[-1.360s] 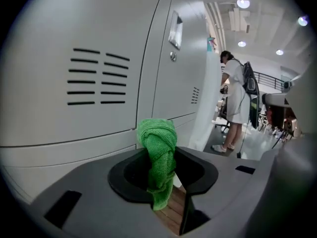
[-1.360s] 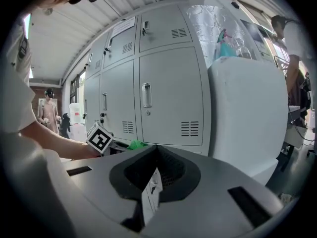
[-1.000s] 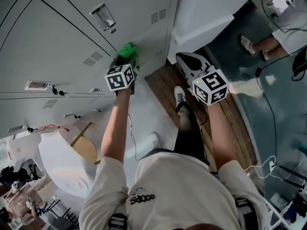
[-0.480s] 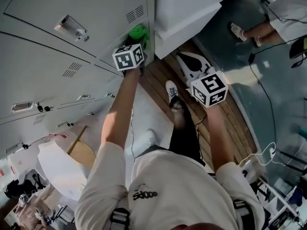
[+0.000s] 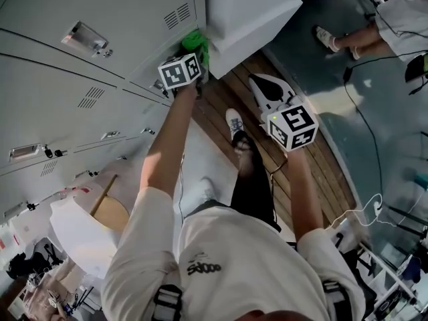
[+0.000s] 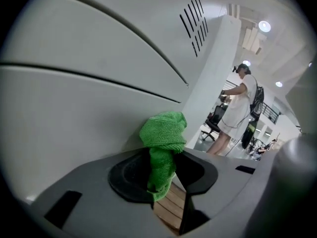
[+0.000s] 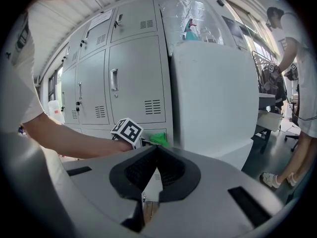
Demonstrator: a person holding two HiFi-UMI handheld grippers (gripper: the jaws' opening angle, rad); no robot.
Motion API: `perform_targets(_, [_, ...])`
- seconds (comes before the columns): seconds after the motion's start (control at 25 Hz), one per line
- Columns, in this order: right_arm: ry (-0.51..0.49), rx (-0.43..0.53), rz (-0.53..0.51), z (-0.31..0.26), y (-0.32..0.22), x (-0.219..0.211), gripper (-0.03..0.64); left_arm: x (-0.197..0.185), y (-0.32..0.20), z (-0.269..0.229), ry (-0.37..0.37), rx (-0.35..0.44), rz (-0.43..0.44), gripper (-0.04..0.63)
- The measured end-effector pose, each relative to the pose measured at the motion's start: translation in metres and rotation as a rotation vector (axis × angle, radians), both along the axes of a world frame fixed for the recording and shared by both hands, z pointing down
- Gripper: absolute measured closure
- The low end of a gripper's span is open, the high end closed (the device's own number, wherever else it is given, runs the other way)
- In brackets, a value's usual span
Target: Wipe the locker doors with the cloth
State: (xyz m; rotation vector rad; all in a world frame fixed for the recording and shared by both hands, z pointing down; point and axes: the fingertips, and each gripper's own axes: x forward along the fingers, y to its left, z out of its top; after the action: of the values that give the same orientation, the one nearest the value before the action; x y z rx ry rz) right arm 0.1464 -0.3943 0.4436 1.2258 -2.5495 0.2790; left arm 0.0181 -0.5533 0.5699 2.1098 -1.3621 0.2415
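A green cloth [image 5: 195,41] is pressed against the grey locker door [image 5: 127,12], just below its vent slots [image 5: 175,15] and near the door's right edge. My left gripper [image 5: 190,57] is shut on the cloth, its marker cube toward me. In the left gripper view the cloth [image 6: 162,135] bunches up out of the left gripper [image 6: 166,157], close to the locker door [image 6: 84,98]. My right gripper [image 5: 259,84] is held apart over the floor, shut on nothing. In the right gripper view the right gripper [image 7: 156,151] points at the lockers [image 7: 136,83] and the cloth [image 7: 159,138].
A white cabinet [image 5: 247,9] stands right beside the lockers. Wooden floor planks [image 5: 224,105] run below. A person [image 5: 364,29] stands at the top right, with cables [image 5: 368,132] on the floor. A white round object [image 5: 80,229] lies at the lower left. Door latches [image 5: 85,39] stick out.
My left gripper has slid the cloth along the locker door toward the vents and the edge by the white cabinet. The right gripper has stayed roughly where it was.
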Motion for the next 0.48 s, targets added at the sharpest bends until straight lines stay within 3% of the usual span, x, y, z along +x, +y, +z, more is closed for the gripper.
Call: perform_targets(0.48, [-0.005,-0.025,-0.08,0.006,0.008,-0.055,0.607,-0.12,0.073,0.039,-0.053,-0.078,-0.196,0.459])
